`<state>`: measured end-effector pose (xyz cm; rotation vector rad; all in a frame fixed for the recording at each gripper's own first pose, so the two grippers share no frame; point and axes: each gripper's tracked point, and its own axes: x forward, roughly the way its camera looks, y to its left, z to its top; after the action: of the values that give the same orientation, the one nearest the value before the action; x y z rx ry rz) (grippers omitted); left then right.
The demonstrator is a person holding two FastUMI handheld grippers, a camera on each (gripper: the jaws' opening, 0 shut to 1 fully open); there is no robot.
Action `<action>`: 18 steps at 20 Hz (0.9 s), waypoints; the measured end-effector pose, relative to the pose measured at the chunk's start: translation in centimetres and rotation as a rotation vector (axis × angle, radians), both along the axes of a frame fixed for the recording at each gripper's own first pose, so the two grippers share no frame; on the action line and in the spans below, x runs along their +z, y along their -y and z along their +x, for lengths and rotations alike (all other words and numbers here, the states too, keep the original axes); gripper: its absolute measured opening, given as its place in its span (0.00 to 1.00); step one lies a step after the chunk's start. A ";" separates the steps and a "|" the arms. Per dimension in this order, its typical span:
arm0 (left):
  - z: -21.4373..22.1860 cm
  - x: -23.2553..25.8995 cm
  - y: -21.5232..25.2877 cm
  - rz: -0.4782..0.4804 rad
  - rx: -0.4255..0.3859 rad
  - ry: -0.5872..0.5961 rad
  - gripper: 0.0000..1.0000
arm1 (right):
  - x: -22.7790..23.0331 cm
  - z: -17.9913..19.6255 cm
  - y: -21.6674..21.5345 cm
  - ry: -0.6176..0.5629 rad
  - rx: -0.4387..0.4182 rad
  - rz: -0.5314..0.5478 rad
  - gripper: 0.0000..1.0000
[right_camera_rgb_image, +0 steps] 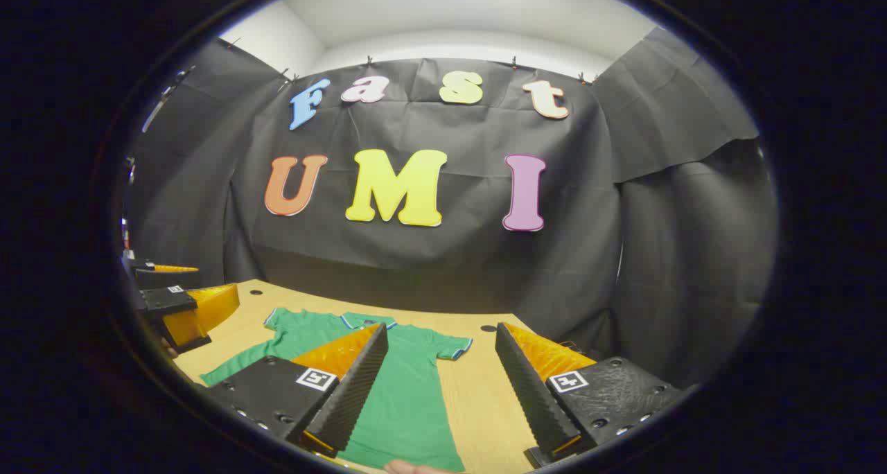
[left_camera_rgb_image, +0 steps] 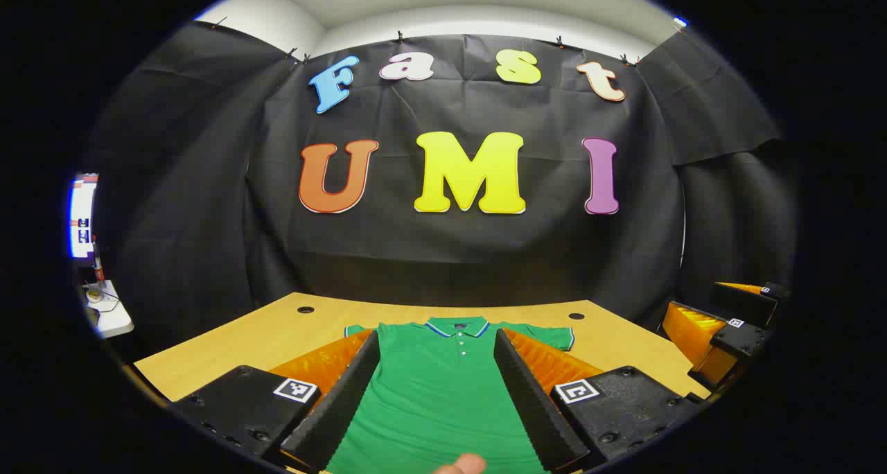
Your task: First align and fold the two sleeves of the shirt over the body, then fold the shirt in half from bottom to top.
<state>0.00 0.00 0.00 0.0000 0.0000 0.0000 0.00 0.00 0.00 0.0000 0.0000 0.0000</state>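
Observation:
A green polo shirt lies flat on the wooden table, collar at the far end, both short sleeves spread out sideways. My left gripper hovers open over the shirt's body, one finger on each side of the button placket. In the right gripper view the shirt lies to the left. My right gripper is open, its left finger over the shirt's right side and its right finger over bare table. Each gripper appears in the other's view, the right one and the left one.
A person's fingertip shows at the shirt's near hem. Two round cable holes sit near the table's far edge. A lit screen and a small white stand are off the table's left side.

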 end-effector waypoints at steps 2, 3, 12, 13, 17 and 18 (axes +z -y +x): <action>-0.1 0.1 0.2 0.010 -0.003 0.006 1.00 | -0.4 0.2 -0.6 -0.011 0.015 -0.019 0.95; -0.1 0.2 0.1 0.013 0.000 0.011 1.00 | -0.4 0.2 -0.8 -0.014 0.023 -0.015 0.95; -0.1 0.3 -0.4 0.011 0.015 0.022 1.00 | -1.0 0.5 -1.7 -0.030 0.034 0.011 0.95; 0.1 0.1 -0.7 0.010 0.021 0.016 1.00 | -1.1 0.6 -1.8 -0.034 0.036 0.008 0.95; 0.8 -0.3 -2.0 -0.020 0.046 0.003 1.00 | -2.0 1.1 -1.5 -0.049 0.032 0.021 0.95; 1.0 -0.5 -2.0 -0.027 0.048 -0.004 1.00 | -2.3 1.5 -1.2 -0.055 0.032 0.029 0.95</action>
<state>1.04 2.01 -0.54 -0.0273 0.0035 0.0480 1.49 1.22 -2.34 0.0289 0.0550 0.0317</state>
